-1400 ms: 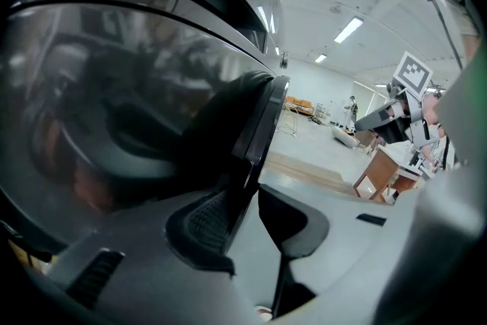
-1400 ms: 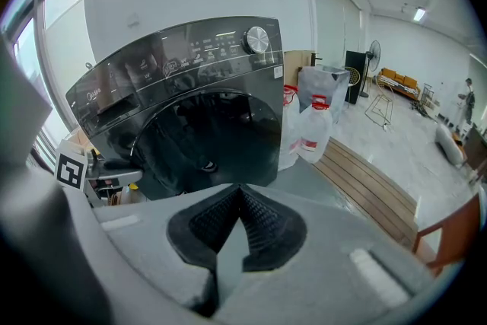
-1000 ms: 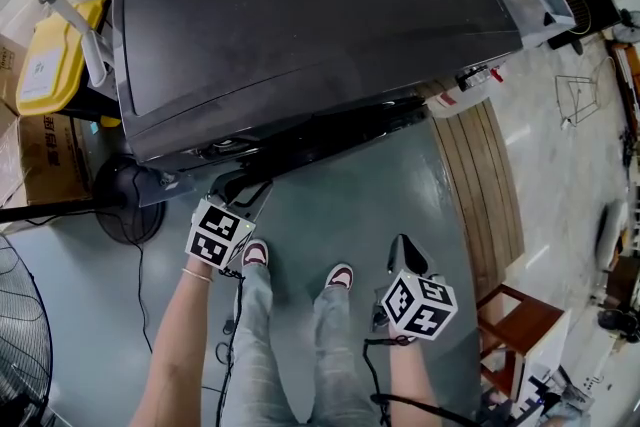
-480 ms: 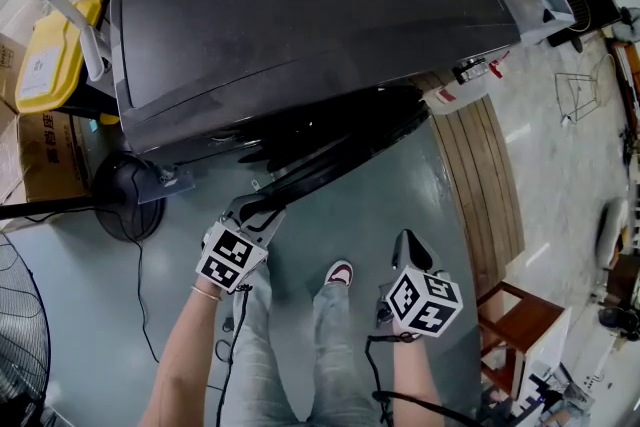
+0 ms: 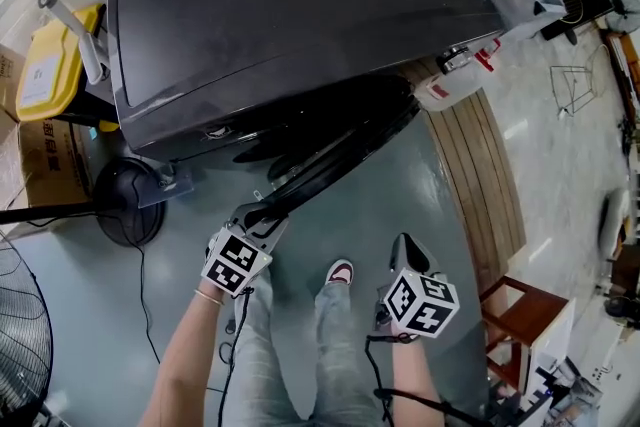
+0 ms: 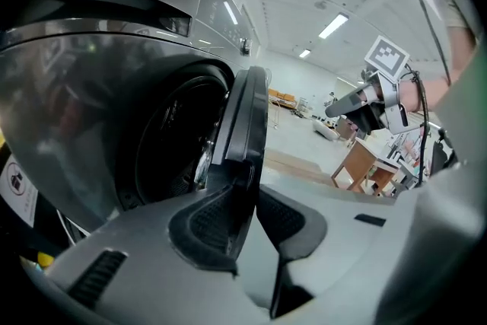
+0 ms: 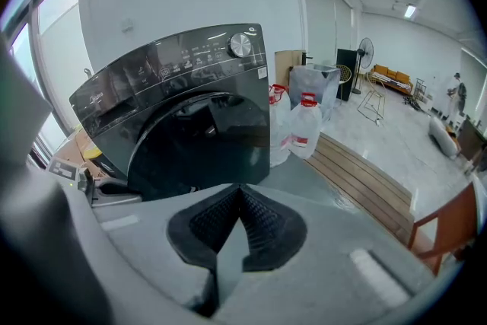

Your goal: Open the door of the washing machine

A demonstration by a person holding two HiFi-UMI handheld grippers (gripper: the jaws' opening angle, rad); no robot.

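Note:
The dark grey washing machine (image 5: 290, 5) fills the top of the head view. Its round door (image 5: 340, 155) stands ajar, swung out from the front. My left gripper (image 5: 258, 212) is at the door's free edge. In the left gripper view the door rim (image 6: 247, 110) runs between the pads of the left gripper (image 6: 247, 186), which have just been closing and press on it; the dark drum opening (image 6: 175, 141) shows behind. My right gripper (image 5: 405, 250) hangs off to the right, apart from the machine. In its own view the right gripper (image 7: 240, 198) is shut on nothing, facing the machine (image 7: 190, 65).
A yellow bin (image 5: 45, 65), a cardboard box (image 5: 50, 160) and a fan base (image 5: 125, 200) stand left of the machine. A wooden platform (image 5: 490, 185) and water jugs (image 7: 304, 129) lie to its right, a wooden stool (image 5: 525, 325) further right. My shoe (image 5: 340, 272) is on the floor below.
The door has swung further out from the machine's front. My left gripper has come toward me with the door's edge in it. The right gripper has stayed put.

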